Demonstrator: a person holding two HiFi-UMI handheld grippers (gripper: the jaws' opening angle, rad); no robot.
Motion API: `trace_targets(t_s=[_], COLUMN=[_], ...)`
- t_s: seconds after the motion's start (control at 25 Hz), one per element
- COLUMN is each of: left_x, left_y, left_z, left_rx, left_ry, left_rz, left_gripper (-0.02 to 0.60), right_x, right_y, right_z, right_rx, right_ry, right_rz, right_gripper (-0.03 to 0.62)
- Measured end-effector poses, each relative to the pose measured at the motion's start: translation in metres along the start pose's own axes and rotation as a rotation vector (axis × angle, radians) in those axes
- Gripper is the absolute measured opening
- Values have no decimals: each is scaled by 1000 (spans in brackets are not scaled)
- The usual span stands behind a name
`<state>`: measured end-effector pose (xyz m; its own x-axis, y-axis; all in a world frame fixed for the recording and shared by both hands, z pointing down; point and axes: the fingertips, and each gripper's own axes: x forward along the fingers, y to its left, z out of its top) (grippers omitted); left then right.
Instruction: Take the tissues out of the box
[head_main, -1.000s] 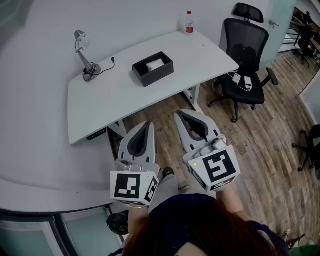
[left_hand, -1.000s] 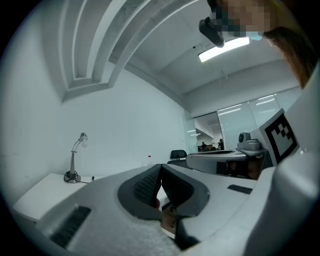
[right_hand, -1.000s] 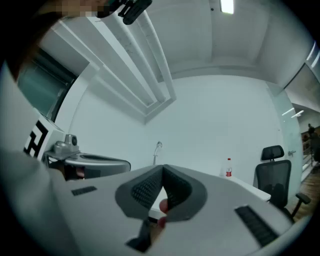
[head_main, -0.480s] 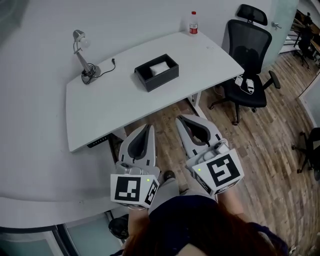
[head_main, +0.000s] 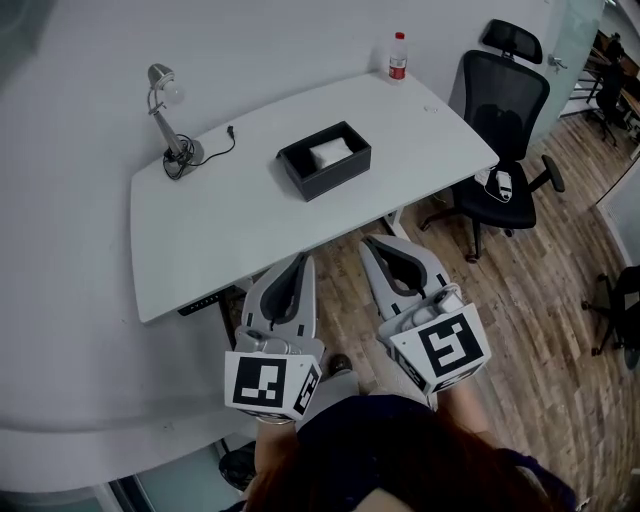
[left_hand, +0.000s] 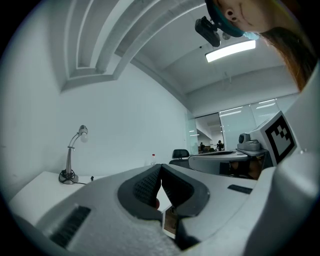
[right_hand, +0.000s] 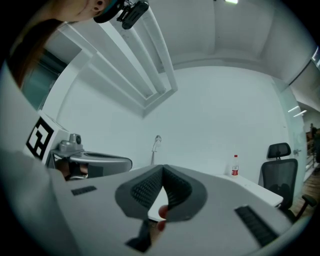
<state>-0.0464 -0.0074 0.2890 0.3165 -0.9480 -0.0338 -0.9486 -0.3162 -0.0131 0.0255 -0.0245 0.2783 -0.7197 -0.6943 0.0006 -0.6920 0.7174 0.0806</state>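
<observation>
The desk (head_main: 230, 220) bears the tissue box (head_main: 335, 180), a lamp (head_main: 168, 125) and a bottle (head_main: 398, 55); a chair (head_main: 512, 100) stands beside.

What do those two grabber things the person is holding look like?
Both are pale grey plastic shells that narrow to a point. The left gripper and the right gripper each have fingers lined with dark, bumpy rubber pads. At the back of each sits a white cube printed with black square markers. The person wears a dark top. No cables show.

tissues (head_main: 331, 153) too small to count, bottle (head_main: 398, 55) label unreadable, far chair (head_main: 628, 297) cut by right edge
</observation>
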Motion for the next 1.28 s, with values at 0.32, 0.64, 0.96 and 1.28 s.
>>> trace_targets(t_s=[0.32, 0.64, 0.96, 1.28], left_x=[19, 28, 32, 44], left_y=[26, 46, 60, 64], left_z=[4, 4, 0, -1], left_rx=[-3, -7, -14, -11], left_ry=[-8, -17, -19, -18], left_rz=[-36, -80, -92, -108], left_gripper=[25, 25, 25, 25], right_x=[32, 57, 70, 85], right_y=[-6, -4, -4, -14], right_z=[4, 6, 1, 1], right_rx=[-6, -18, -20, -40], right_ry=[11, 24, 44, 50], right_rz=[-32, -67, -90, -100], right_gripper=[17, 17, 18, 18])
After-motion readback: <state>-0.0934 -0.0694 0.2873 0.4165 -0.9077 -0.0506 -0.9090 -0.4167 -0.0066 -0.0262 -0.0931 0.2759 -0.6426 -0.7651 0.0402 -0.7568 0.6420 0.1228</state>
